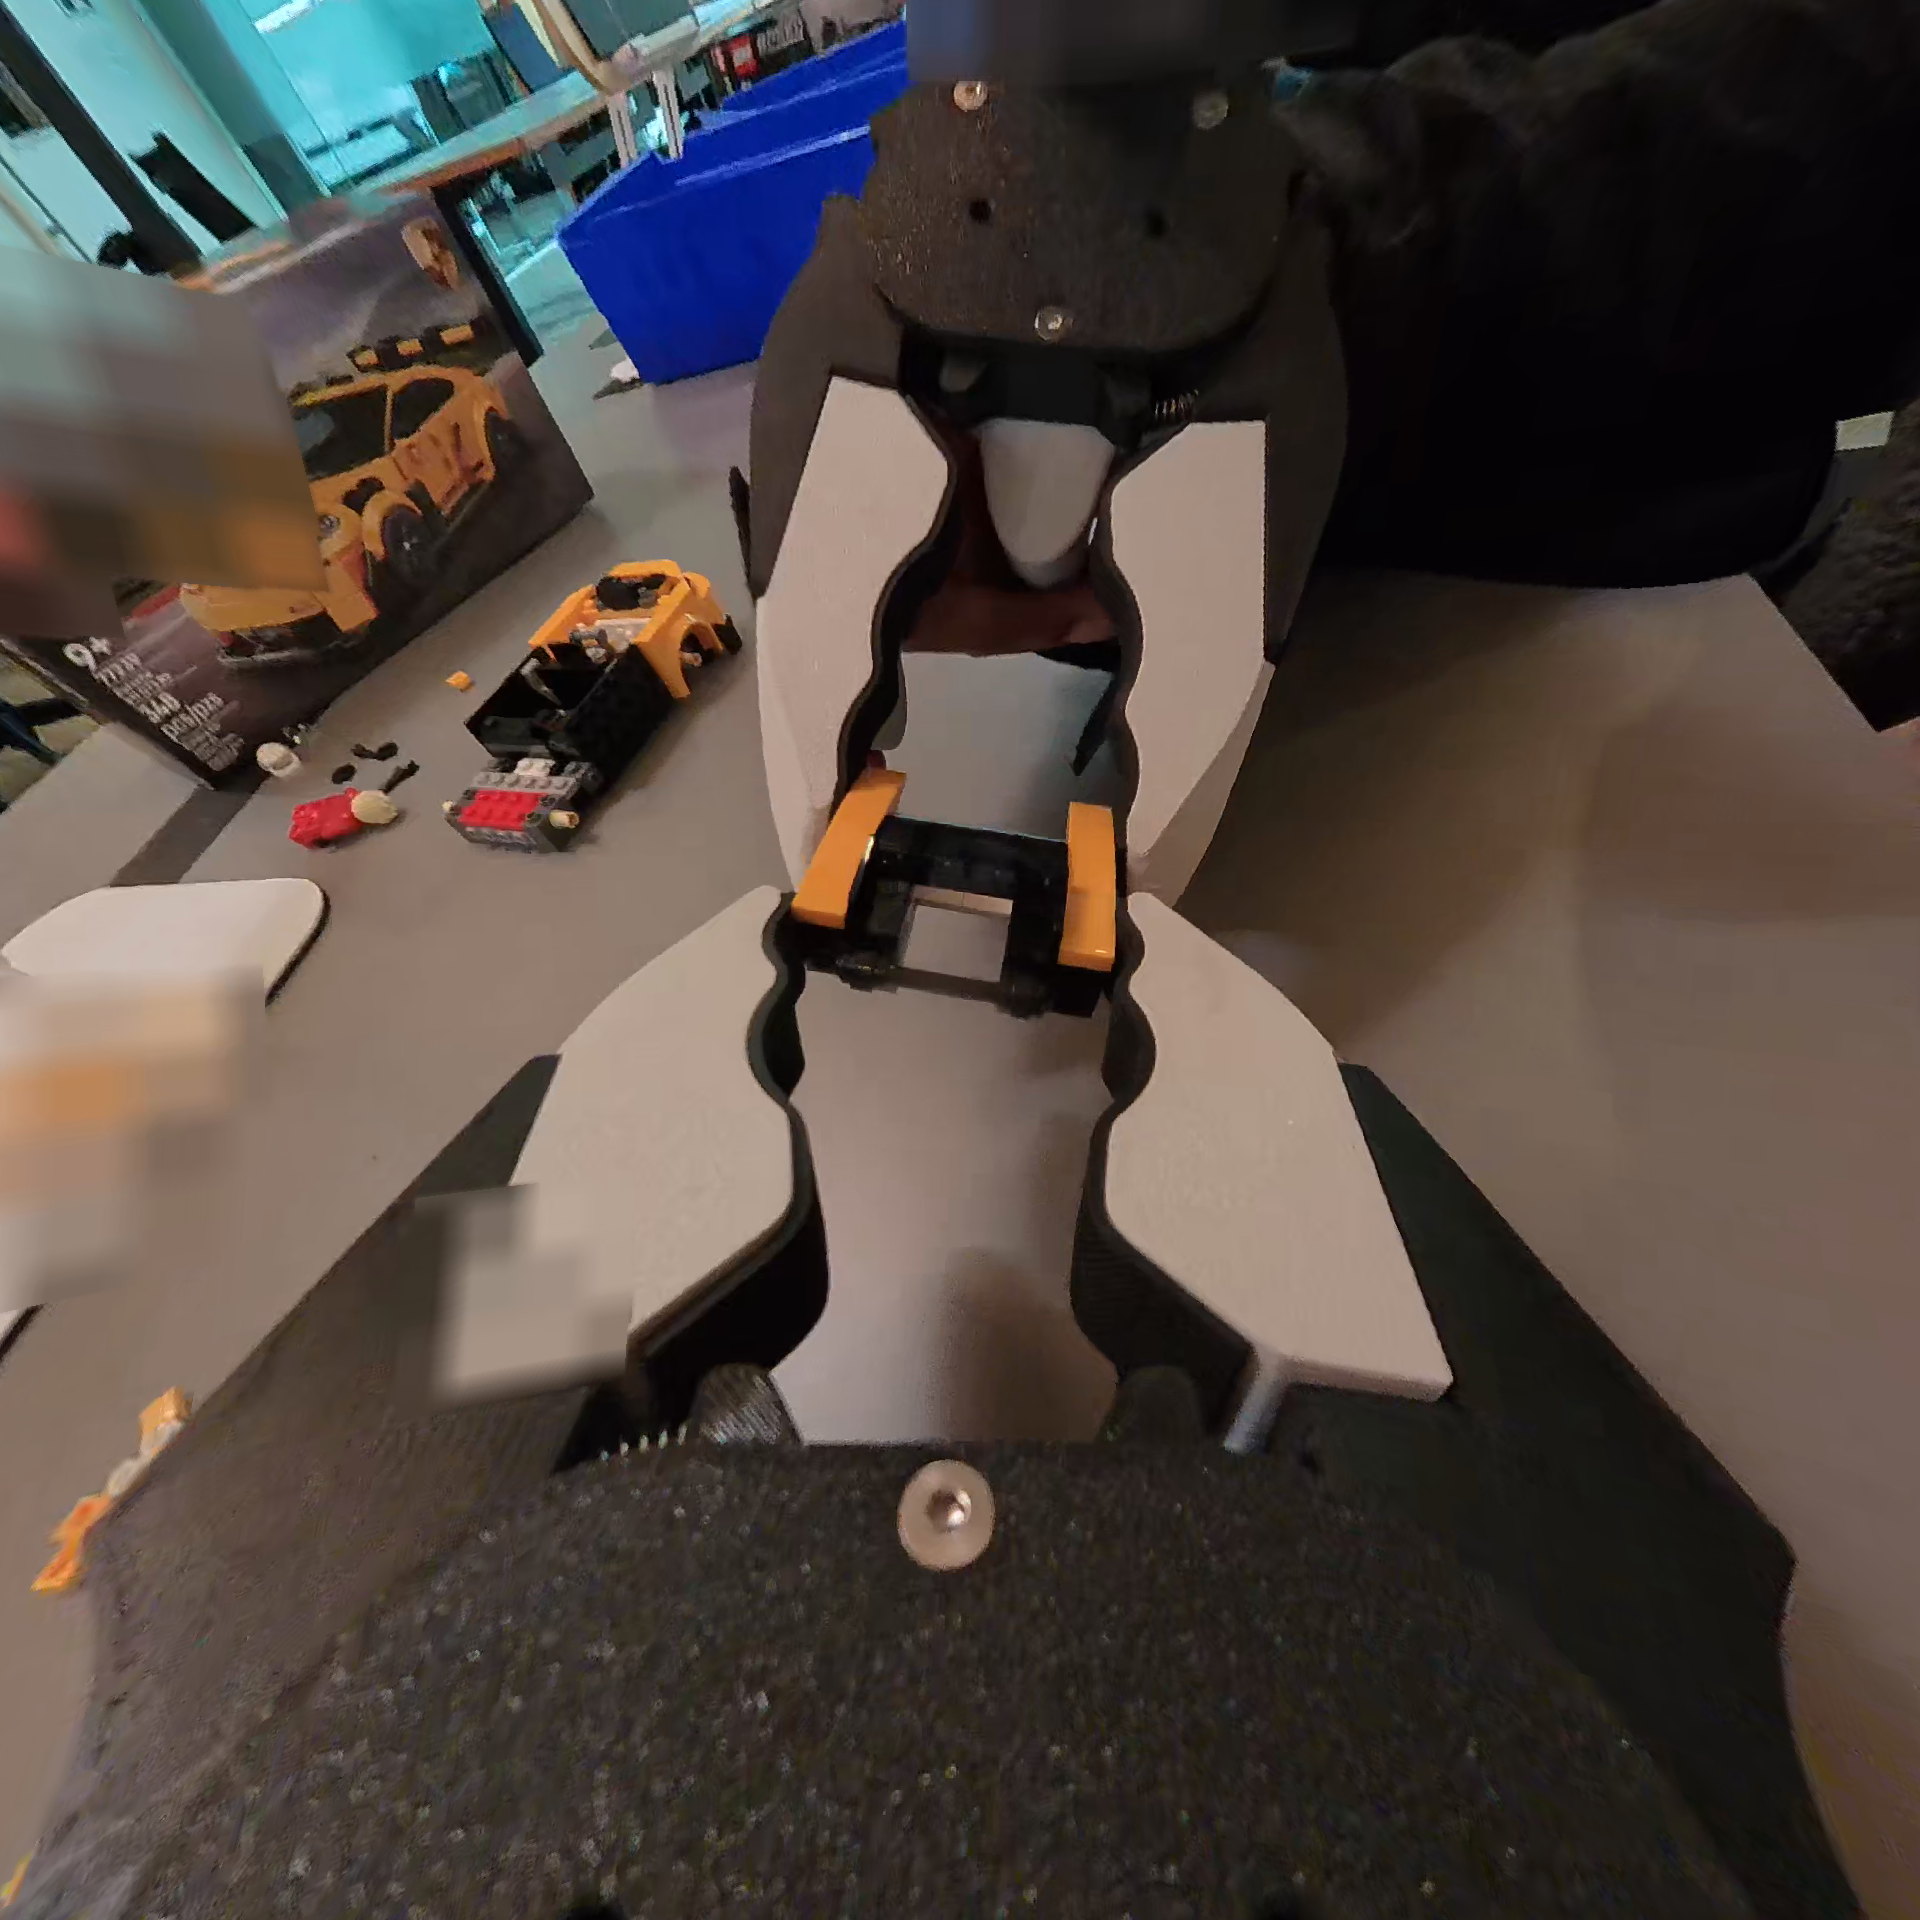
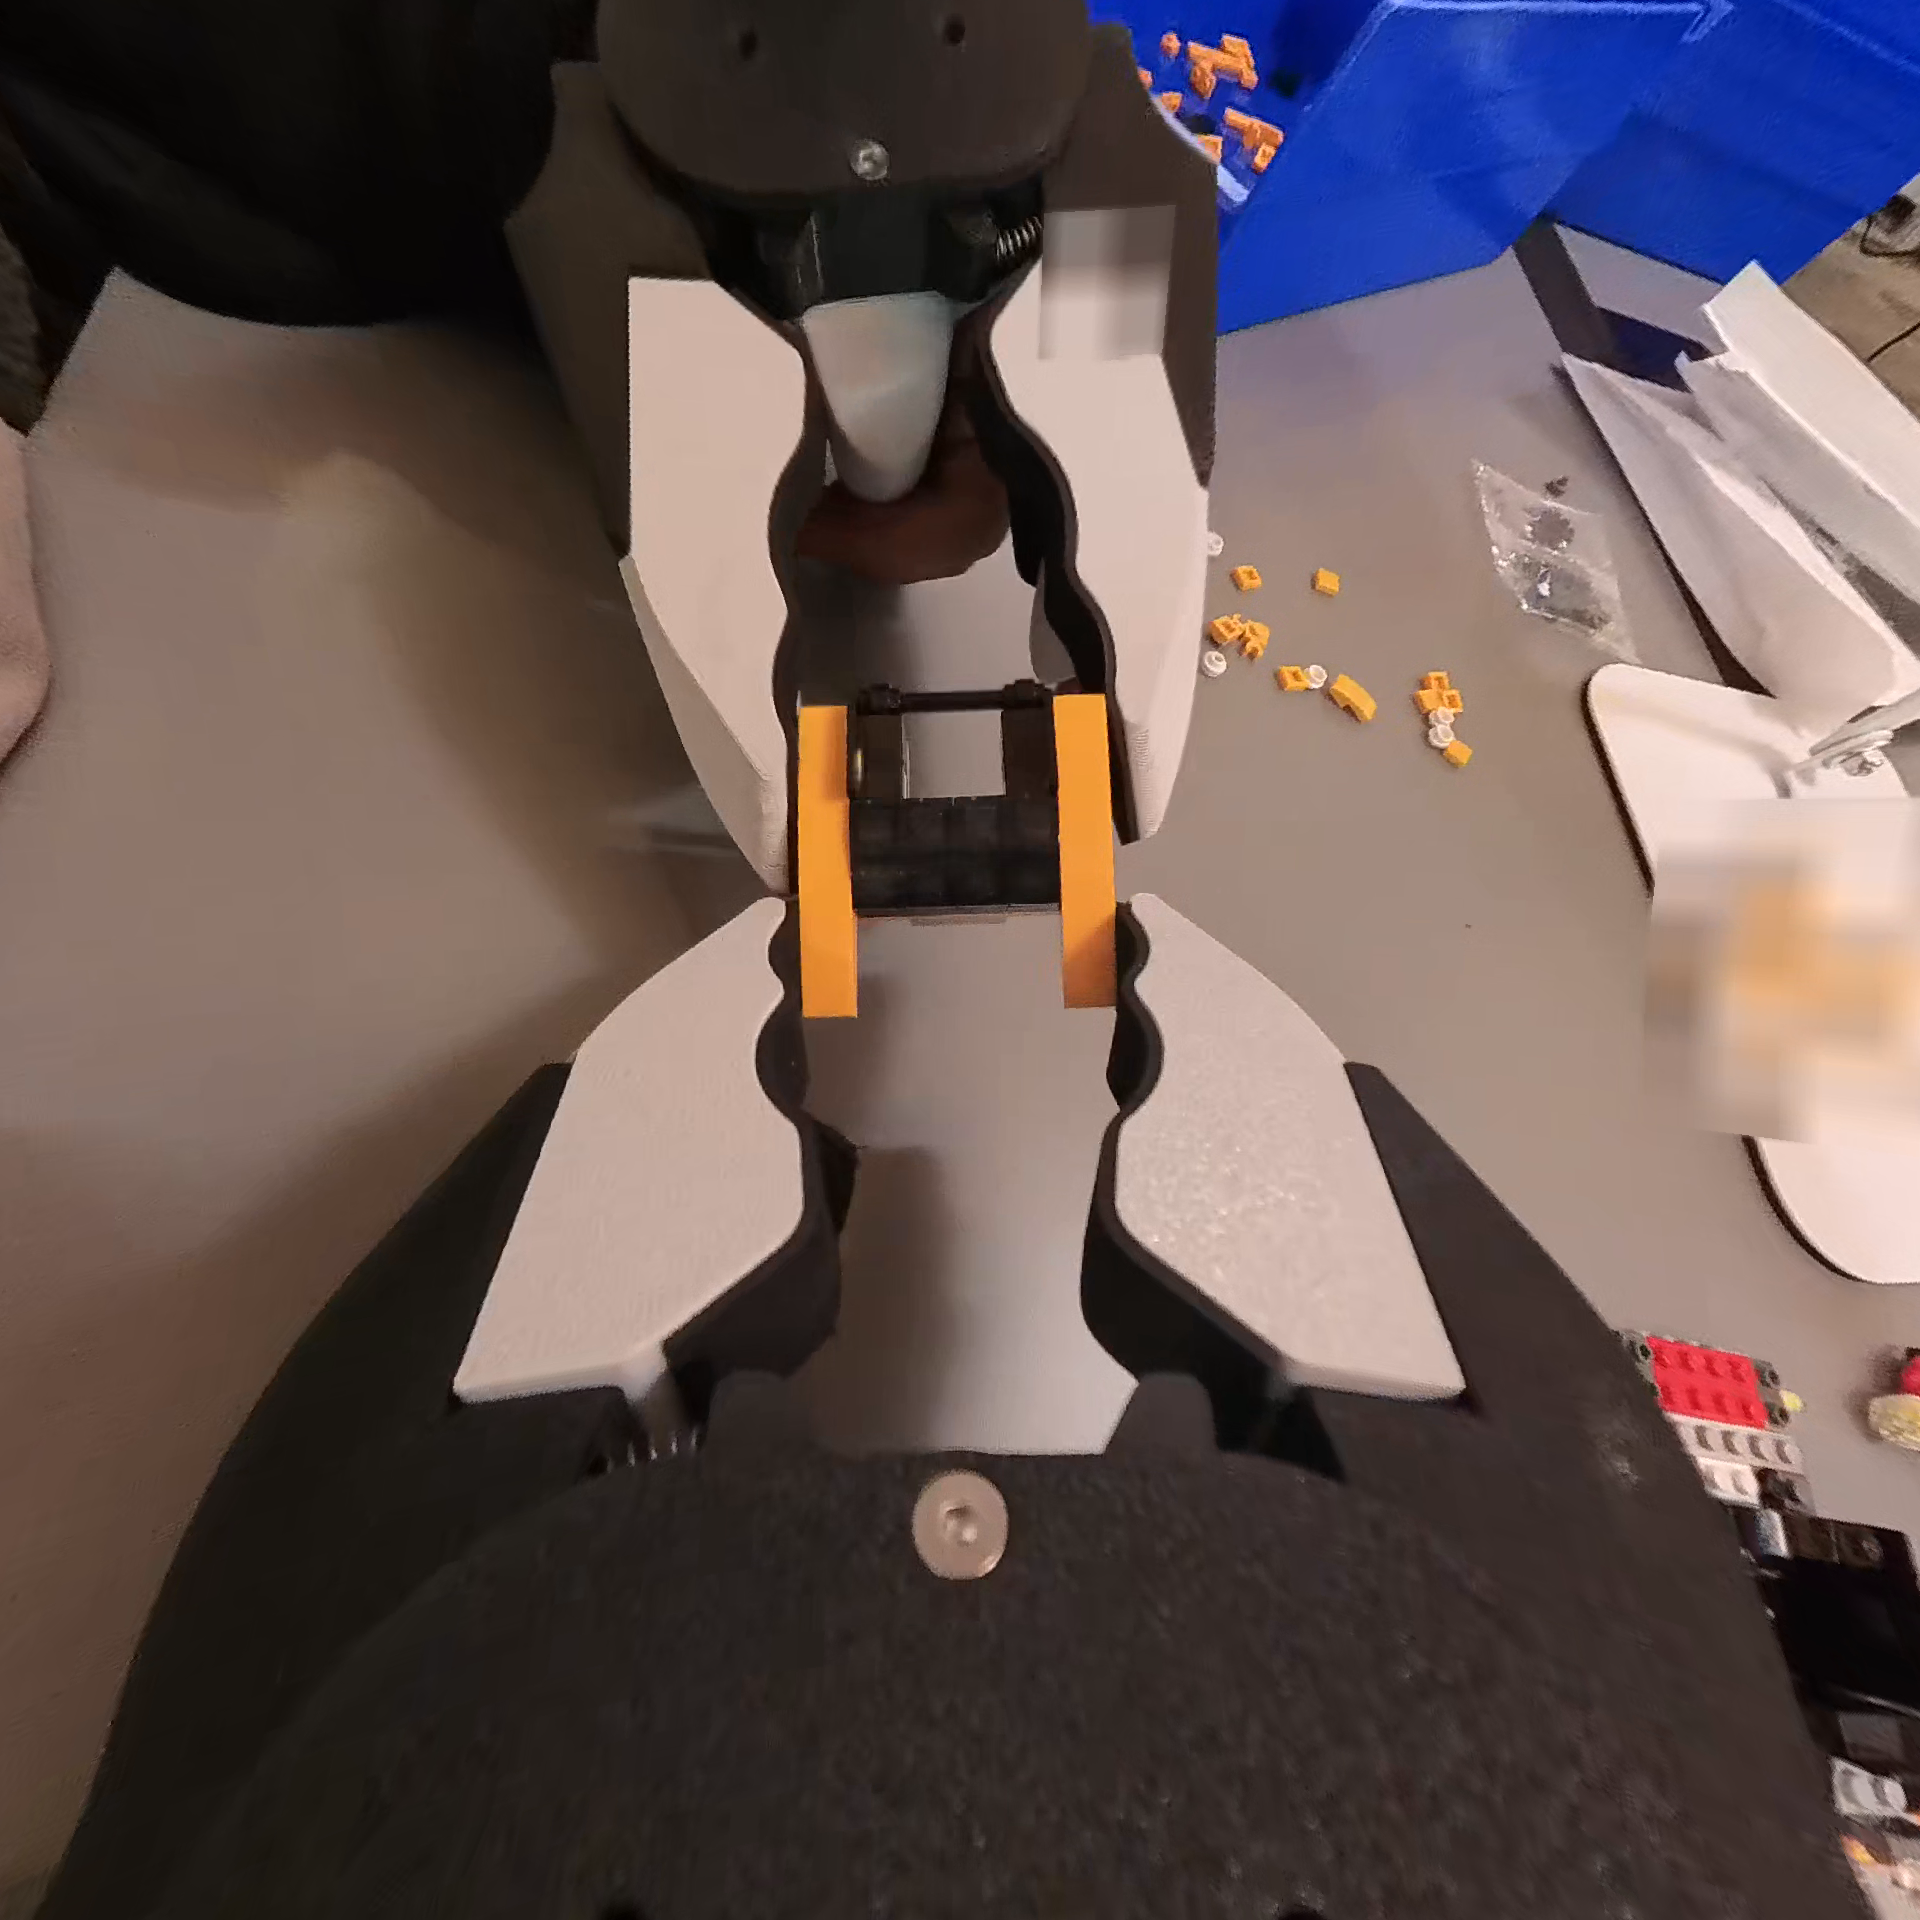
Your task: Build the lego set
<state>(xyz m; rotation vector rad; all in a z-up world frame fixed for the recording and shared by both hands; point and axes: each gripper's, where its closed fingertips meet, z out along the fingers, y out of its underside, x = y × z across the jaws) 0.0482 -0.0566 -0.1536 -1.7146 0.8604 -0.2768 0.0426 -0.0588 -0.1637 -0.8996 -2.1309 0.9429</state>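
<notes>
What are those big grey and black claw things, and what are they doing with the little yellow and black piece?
They are tools people squeeze by hand. Each picture comes from a camera on one tool, looking along its two fingers. The left hand-held gripper and the right hand-held gripper face each other, and both pinch the same small black brick frame with two yellow-orange side strips. On the grey table lie a half-built yellow and black toy car, a small red and grey brick block, the dark set box picturing a yellow car and loose little orange bricks. A blue bin stands behind.
</notes>
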